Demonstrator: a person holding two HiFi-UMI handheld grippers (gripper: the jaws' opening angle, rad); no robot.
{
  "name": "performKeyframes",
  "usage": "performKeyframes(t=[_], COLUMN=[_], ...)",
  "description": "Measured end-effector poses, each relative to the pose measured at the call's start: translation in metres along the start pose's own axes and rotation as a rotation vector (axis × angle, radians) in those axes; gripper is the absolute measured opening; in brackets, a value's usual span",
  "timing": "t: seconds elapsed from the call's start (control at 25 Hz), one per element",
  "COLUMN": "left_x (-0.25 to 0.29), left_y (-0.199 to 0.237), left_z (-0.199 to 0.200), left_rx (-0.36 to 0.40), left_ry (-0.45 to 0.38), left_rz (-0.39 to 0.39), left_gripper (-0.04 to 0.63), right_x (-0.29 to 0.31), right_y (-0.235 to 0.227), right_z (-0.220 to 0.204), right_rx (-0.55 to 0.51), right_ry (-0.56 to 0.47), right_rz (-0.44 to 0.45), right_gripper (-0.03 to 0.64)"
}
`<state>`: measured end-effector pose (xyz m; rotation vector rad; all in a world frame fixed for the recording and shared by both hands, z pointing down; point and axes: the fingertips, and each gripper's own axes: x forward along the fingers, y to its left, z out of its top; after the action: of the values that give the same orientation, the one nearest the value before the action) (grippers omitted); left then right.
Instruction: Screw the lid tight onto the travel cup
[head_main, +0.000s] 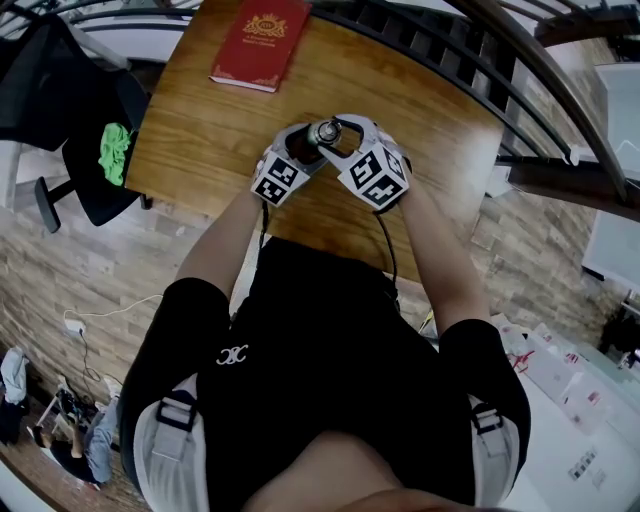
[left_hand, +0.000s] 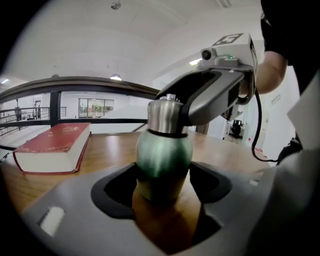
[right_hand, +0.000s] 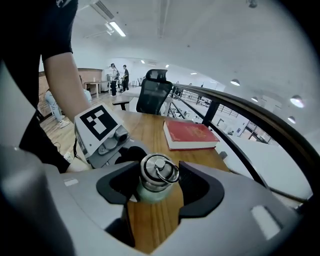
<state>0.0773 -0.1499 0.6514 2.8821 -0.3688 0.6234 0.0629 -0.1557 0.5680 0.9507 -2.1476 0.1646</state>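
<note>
Both jaws clamped: left on green travel cup (left_hand: 164, 155), right seemingly on steel lid (right_hand: 158, 171).

green cup (left_hand: 164, 155) w/ silver lid (right_hand: 159, 170), red book (head_main: 260, 42), brown wood tbl (head_main: 200, 130)

Inspection findings: the person wore a black short-sleeved shirt (head_main: 330, 330) with a small white emblem (head_main: 232, 354) on the chest. Pale grey shoulder straps (head_main: 165, 450) with black buckles (head_main: 172, 412) lay over both shoulders.

The left tool (head_main: 300, 145) had a smooth grey moulded plastic body and black inner jaw pads (left_hand: 107, 195). It carried a white cube with black square markers (head_main: 278, 180).

The right tool (head_main: 338, 128) was of the same build, with its own marker cube (head_main: 375, 178). Its housing showed a small round camera lens (left_hand: 206, 53) and a green indicator light (left_hand: 227, 56). A thin black cable (head_main: 386, 245) ran from its rear.
</note>
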Motion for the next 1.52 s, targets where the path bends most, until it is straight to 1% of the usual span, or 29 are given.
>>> performKeyframes(t=[0.12, 0.2, 0.28, 0.32, 0.44, 0.48, 0.52, 0.56, 0.64, 0.68, 0.76, 0.8, 0.84, 0.88, 1.0, 1.08, 1.2, 1.36, 1.44, 1.52], left_x=[0.000, -0.001, -0.006, -0.011, -0.030, -0.038, -0.047, -0.058, -0.081, -0.094, -0.122, -0.134, -0.145, -0.154, -0.177, -0.190, -0.205, -0.211, -0.213, -0.215], left_y=[-0.002, -0.001, 0.002, 0.003, 0.001, 0.001, 0.001, 0.003, 0.016, 0.026, 0.045, 0.052, 0.057, 0.061, 0.067, 0.068, 0.059, 0.026, 0.016, 0.016], left_z=[0.000, 0.001, 0.003, 0.004, 0.009, 0.012, 0.016, 0.022, 0.032, 0.038, 0.052, 0.062, 0.073, 0.084, 0.118, 0.141, 0.181, 0.235, 0.249, 0.256], left_rx=[-0.022, -0.017, -0.027, -0.039, -0.063, -0.067, -0.071, -0.076, -0.098, -0.118, -0.172, -0.190, -0.192, -0.177, -0.092, -0.071, -0.033, 0.034, 0.060, 0.069], left_ry=[0.037, 0.070, 0.079, 0.075, 0.050, 0.037, 0.021, 0.002, -0.042, -0.066, -0.115, -0.136, -0.148, -0.149, -0.129, -0.142, -0.179, -0.294, -0.331, -0.350], left_rz=[-0.005, 0.014, 0.068, 0.099, 0.167, 0.185, 0.207, 0.238, 0.335, 0.393, 0.500, 0.543, 0.578, 0.607, 0.680, 0.705, 0.716, 0.677, 0.662, 0.658], left_gripper=[0.387, 0.387, 0.385, 0.385, 0.382, 0.365, 0.334, 0.282, 0.157, 0.112, 0.054, 0.054, 0.054, 0.054, 0.054, 0.054, 0.054, 0.054, 0.054, 0.054], right_x=[-0.008, -0.017, -0.031, -0.040, -0.068, -0.078, -0.088, -0.098, -0.120, -0.131, -0.153, -0.164, -0.174, -0.184, -0.212, -0.225, -0.243, -0.257, -0.260, -0.261], right_y=[0.000, 0.000, -0.001, -0.002, -0.014, -0.020, -0.025, -0.032, -0.046, -0.053, -0.064, -0.068, -0.070, -0.073, -0.084, -0.089, -0.095, -0.097, -0.097, -0.098], right_z=[0.003, 0.007, 0.011, 0.013, 0.012, 0.011, 0.011, 0.011, 0.010, 0.009, 0.006, 0.007, 0.010, 0.012, 0.015, 0.015, 0.019, 0.019, 0.021, 0.027], right_rx=[0.079, 0.110, 0.141, 0.173, 0.305, 0.347, 0.389, 0.431, 0.498, 0.515, 0.518, 0.513, 0.507, 0.501, 0.513, 0.538, 0.552, 0.541, 0.539, 0.534], right_ry=[-0.094, -0.148, -0.187, -0.214, -0.313, -0.348, -0.385, -0.422, -0.484, -0.497, -0.499, -0.507, -0.519, -0.532, -0.559, -0.575, -0.612, -0.627, -0.629, -0.639], right_rz=[-0.038, -0.064, -0.092, -0.110, -0.186, -0.217, -0.249, -0.284, -0.371, -0.428, -0.548, -0.593, -0.625, -0.654, -0.741, -0.782, -0.806, -0.800, -0.813, -0.829], right_gripper=[0.247, 0.248, 0.247, 0.247, 0.247, 0.246, 0.245, 0.245, 0.244, 0.230, 0.004, 0.003, 0.003, 0.003, 0.003, 0.002, 0.002, 0.002, 0.002, 0.002])
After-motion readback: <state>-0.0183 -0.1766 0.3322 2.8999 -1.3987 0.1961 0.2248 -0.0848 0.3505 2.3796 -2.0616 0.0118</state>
